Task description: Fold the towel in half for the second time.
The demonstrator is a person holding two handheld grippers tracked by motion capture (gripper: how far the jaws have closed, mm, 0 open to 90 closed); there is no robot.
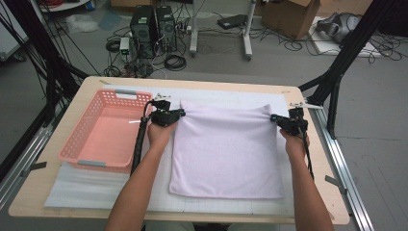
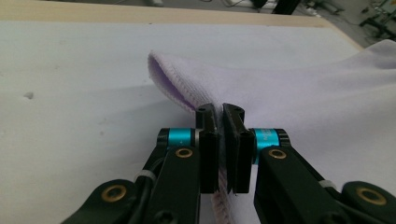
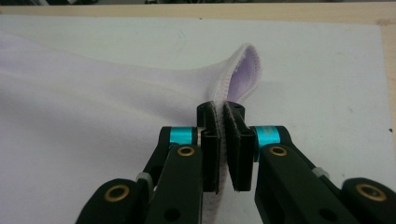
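A pale lilac towel (image 1: 226,149) lies spread on the white mat (image 1: 86,185) in the middle of the table. My left gripper (image 1: 182,113) is shut on the towel's far left corner, lifted a little off the mat. In the left gripper view the black jaws pinch the hemmed edge (image 2: 221,140), and the corner (image 2: 163,74) curls up beyond them. My right gripper (image 1: 274,118) is shut on the far right corner. In the right gripper view the towel's seam (image 3: 221,135) sits between the jaws, with the corner (image 3: 245,70) folded over.
A pink plastic basket (image 1: 103,130) stands empty on the left of the table, close to my left forearm. The wooden table edge (image 1: 192,82) runs behind the mat. Black frame posts (image 1: 337,72) rise at the right; computers and cables lie on the floor beyond.
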